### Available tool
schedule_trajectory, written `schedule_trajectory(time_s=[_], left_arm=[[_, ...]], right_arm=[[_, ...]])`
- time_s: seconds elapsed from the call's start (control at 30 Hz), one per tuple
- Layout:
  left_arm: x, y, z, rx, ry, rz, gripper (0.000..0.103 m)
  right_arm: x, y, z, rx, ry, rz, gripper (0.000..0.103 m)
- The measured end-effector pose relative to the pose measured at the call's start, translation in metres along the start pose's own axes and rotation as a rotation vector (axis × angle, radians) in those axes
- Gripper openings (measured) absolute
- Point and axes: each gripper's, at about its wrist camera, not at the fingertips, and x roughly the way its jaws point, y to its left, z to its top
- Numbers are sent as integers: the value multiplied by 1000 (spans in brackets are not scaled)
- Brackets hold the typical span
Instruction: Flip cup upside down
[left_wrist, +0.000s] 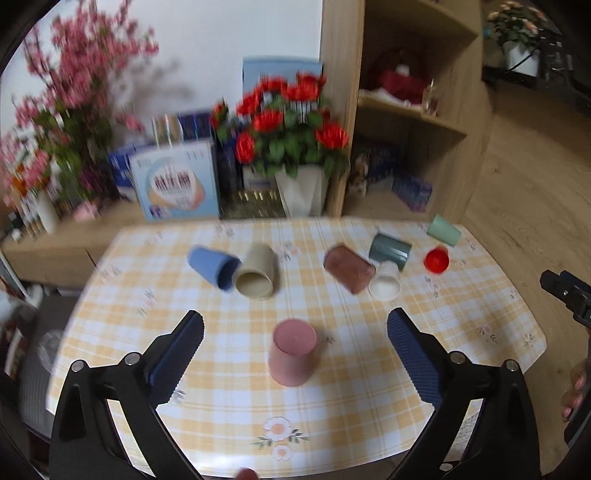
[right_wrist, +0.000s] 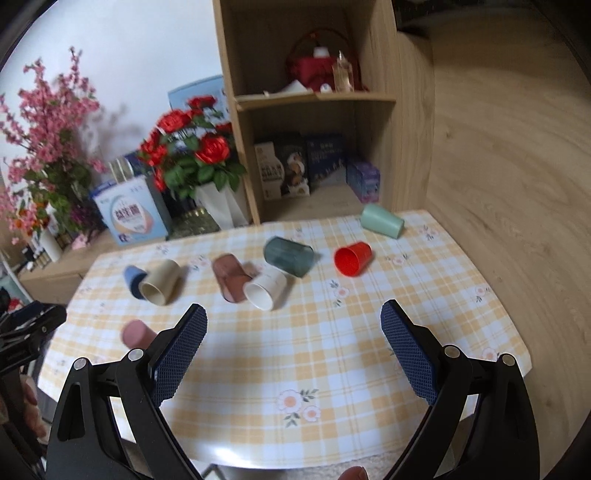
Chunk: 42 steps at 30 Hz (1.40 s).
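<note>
A pink cup stands upside down on the checked tablecloth, between and just beyond my left gripper's open fingers; it also shows in the right wrist view. My left gripper is open and empty. My right gripper is open and empty above the table's near edge. Several cups lie on their sides further back: blue, beige, brown, white, dark teal, red and mint green.
A wooden shelf unit stands behind the table. Red flowers in a white vase, boxes and pink blossoms line the low cabinet at the back. The other gripper shows at the right edge.
</note>
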Motion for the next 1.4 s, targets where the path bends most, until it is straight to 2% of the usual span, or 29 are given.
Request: schedule_trajectory(time_s=[0.17, 0.37, 0.67, 1.4], left_arm=[[-48, 0, 2, -1, -92, -9, 97], [-85, -2, -6, -6, -175, 62, 97], [-94, -8, -15, 1, -178, 90, 97], [-98, -6, -17, -20, -174, 79, 97]], right_arm=[[-31, 15, -2, -12, -67, 1, 92], [-54, 29, -13, -55, -128, -22, 92], [-60, 28, -19, -40, -143, -27, 92], [-66, 31, -18, -61, -171, -39, 92]])
